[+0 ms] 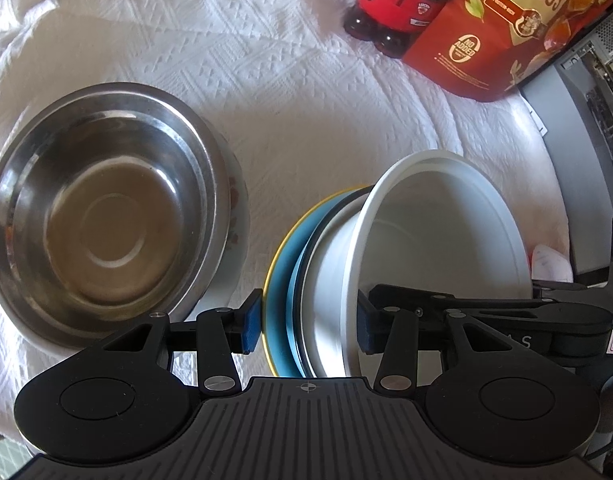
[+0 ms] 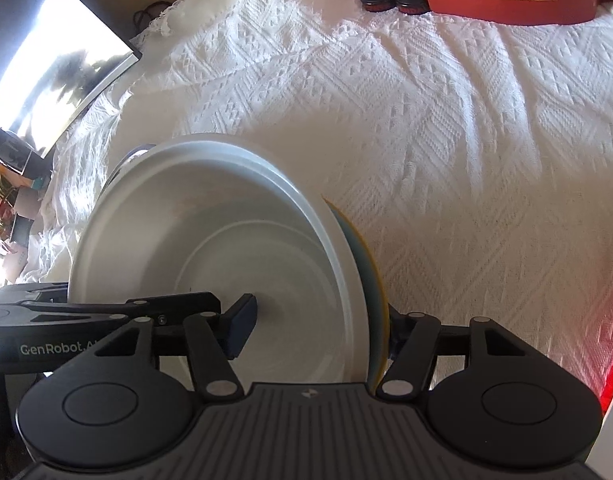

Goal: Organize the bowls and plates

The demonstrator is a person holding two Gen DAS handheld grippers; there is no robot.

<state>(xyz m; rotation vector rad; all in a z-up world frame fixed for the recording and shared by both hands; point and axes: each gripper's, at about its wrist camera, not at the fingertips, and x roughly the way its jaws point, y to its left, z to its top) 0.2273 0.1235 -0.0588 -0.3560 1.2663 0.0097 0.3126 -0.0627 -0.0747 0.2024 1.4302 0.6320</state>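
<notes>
A stack of dishes is held on edge between both grippers: a white bowl nested in a blue plate with a yellow rim. My left gripper is shut on the stack, one pad on the blue plate, the other inside the white bowl. My right gripper is shut on the same stack from the opposite side; the white bowl fills its view and the yellow-rimmed plate shows behind it. A steel bowl sits on the cloth at the left, stacked on a patterned dish.
A white textured cloth covers the surface. A red Waka bottle and a red quail-egg bag stand at the back. A computer case is at the right. A dark-framed window is at the far left.
</notes>
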